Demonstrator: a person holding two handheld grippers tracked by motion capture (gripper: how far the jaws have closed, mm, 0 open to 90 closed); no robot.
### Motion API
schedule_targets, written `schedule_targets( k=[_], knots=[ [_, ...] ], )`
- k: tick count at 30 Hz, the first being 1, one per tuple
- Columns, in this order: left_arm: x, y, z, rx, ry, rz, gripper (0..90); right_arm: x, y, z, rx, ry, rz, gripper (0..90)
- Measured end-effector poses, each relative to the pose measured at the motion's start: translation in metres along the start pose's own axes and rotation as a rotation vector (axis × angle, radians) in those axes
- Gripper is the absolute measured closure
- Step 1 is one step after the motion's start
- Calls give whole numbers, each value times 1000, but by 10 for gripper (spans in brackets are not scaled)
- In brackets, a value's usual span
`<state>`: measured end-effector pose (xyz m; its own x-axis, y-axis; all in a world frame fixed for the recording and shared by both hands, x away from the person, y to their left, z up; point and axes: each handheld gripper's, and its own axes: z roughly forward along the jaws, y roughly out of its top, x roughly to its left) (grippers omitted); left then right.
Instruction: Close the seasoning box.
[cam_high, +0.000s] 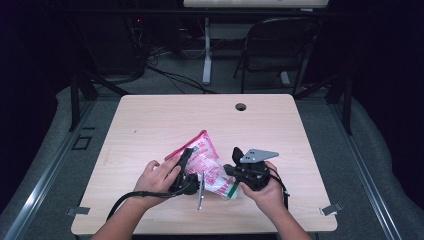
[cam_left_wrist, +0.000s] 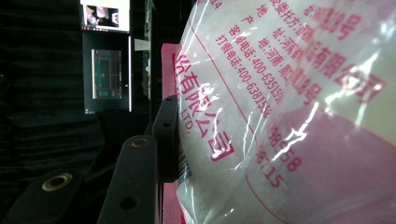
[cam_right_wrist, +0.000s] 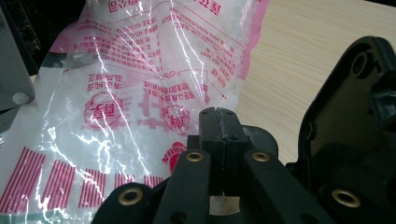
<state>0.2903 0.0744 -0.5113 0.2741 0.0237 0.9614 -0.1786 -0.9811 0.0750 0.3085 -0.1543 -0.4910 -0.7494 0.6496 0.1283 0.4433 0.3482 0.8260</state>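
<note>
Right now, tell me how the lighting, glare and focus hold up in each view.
High view: table evenly lit, surroundings nearly black, bag small and soft. Left gripper view: bag very close, streaked with white glare, its lower part blurred; background dark. Right gripper view: bright glare lines across the bag, print legible, shut right tongs sharp.

Light wood table (cam_high: 150, 125) has a round cable hole (cam_high: 241, 106) near its far edge, centre. Behind the table: black folding chair (cam_high: 280, 45) at far right, white desk leg (cam_high: 207, 50) left of the chair, cables (cam_high: 170, 75) on the grey floor. Lit monitor (cam_left_wrist: 106, 74) glows in the dark background, well off the table.
</note>
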Motion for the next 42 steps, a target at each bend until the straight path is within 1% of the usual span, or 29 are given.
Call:
schedule_targets(
  k=[1,5,9,15,18,25,29,30,32,33,34,35,36,39,40,42],
  knots=[
    [1,1,-1,15,-12,5,619,0,0,0,1,0,0,900],
    [2,1,-1,16,-9,14,620,0,0,-1,-1,0,1,900],
    [2,2,-2,18,-15,19,621,-1,0,-1,0,-1,2,900],
    [2,2,-2,18,-13,31,623,-1,0,-1,0,-2,3,900],
    [3,2,-2,14,-4,45,623,-1,0,-1,0,-3,4,900],
    [4,3,-2,20,-13,54,625,-1,0,-1,0,-3,5,900],
    [5,4,-2,20,-2,75,626,-2,0,-1,-4,-2,10,900],
    [5,4,-2,23,-7,73,626,-2,0,-1,-5,-2,9,900],
    [6,5,-2,19,7,85,627,-2,0,-1,-6,-1,9,900],
    [6,5,-2,19,6,85,627,-2,0,-1,-6,-1,9,900],
    [5,5,-2,25,-9,84,628,-2,0,-1,-6,-1,9,900],
    [5,5,-2,23,0,83,628,-2,0,-1,-6,-2,8,900],
    [5,5,-2,26,-6,83,628,-2,0,-1,-6,-2,9,900],
    [5,5,-3,26,-3,90,629,-2,0,-1,-5,-3,8,900],
    [6,6,-3,26,-3,104,629,-2,0,-1,-5,-2,7,900],
    [6,6,-3,27,0,107,630,-2,0,-1,-5,-2,7,900]
  ],
)
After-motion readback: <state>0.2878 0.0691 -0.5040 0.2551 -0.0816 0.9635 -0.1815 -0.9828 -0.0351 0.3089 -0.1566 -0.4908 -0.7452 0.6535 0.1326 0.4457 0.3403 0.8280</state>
